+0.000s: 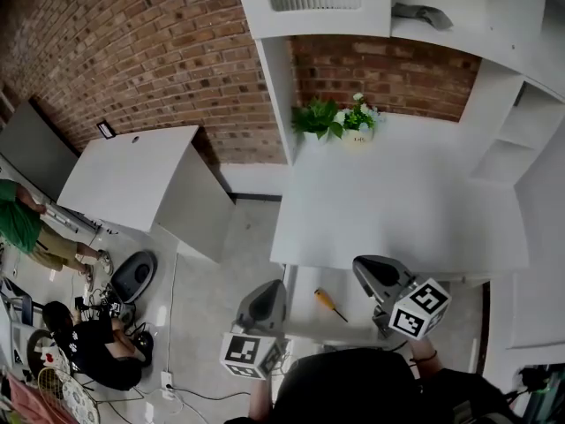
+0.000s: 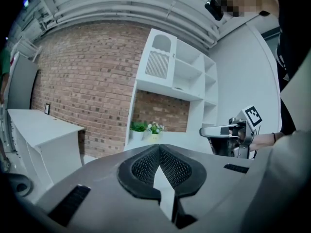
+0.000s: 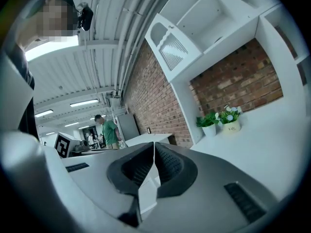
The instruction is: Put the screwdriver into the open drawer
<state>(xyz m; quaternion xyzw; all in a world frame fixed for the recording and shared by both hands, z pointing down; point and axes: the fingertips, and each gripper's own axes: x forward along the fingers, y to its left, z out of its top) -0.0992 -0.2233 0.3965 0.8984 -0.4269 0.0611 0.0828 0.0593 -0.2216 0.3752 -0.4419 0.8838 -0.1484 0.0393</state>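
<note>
The screwdriver (image 1: 330, 304), with a yellow handle and a dark shaft, lies inside the open white drawer (image 1: 300, 323) under the desk's front edge. My left gripper (image 1: 275, 286) hovers over the drawer's left side, shut and empty. My right gripper (image 1: 364, 266) hangs above the drawer's right end, also shut with nothing in it. In the left gripper view the left gripper (image 2: 159, 147) has its pads together and points level at the shelf unit, with the right gripper (image 2: 206, 130) beside it. In the right gripper view the right gripper (image 3: 154, 144) is closed too.
The white desk (image 1: 397, 201) carries two small potted plants (image 1: 340, 120) at its back, under a white shelf unit (image 1: 318, 3). A white cabinet (image 1: 132, 179) stands to the left against the brick wall. People and clutter occupy the floor at far left (image 1: 35, 228).
</note>
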